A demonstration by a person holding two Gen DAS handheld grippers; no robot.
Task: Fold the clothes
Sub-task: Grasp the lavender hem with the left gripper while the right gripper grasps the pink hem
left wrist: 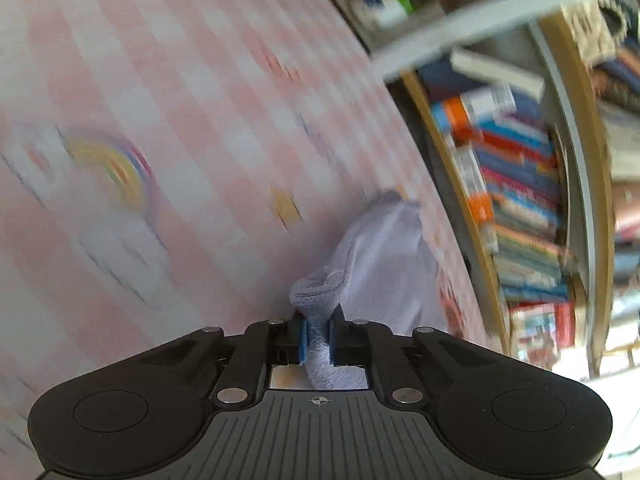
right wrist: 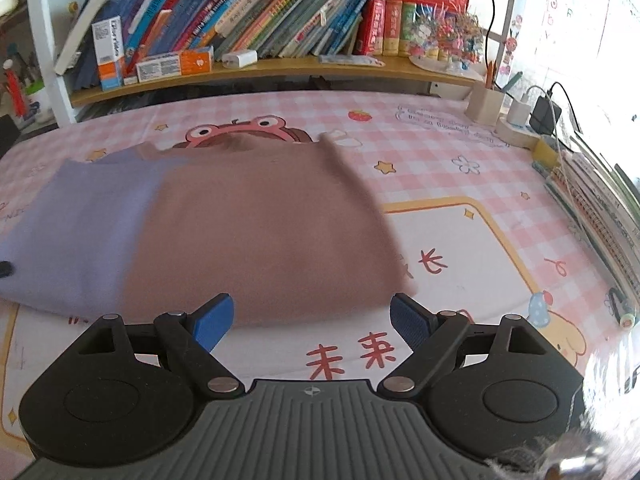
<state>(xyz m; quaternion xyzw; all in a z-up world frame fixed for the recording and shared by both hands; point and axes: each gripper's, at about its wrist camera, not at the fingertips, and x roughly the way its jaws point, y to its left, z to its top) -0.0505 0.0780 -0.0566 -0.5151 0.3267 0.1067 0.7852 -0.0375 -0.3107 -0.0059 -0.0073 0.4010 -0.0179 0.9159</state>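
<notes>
Where a bookshelf (right wrist: pixel 260 28) backs the pink checked tablecloth (right wrist: pixel 420 152), the brown and lilac garment (right wrist: pixel 248 224) lies flat; the left gripper (left wrist: pixel 318 334) pinches its lilac edge, the right gripper (right wrist: pixel 312 320) hovers spread wide.

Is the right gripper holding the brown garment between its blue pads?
No, the right gripper is wide open, and the brown garment lies flat beyond its fingertips.

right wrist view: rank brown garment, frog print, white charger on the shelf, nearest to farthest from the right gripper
1. brown garment: straight ahead of the open right gripper, its near edge by the fingertips.
2. frog print: on the tablecloth, peeking out past the garment's far edge.
3. white charger: on the bookshelf behind the table, left of centre.
</notes>
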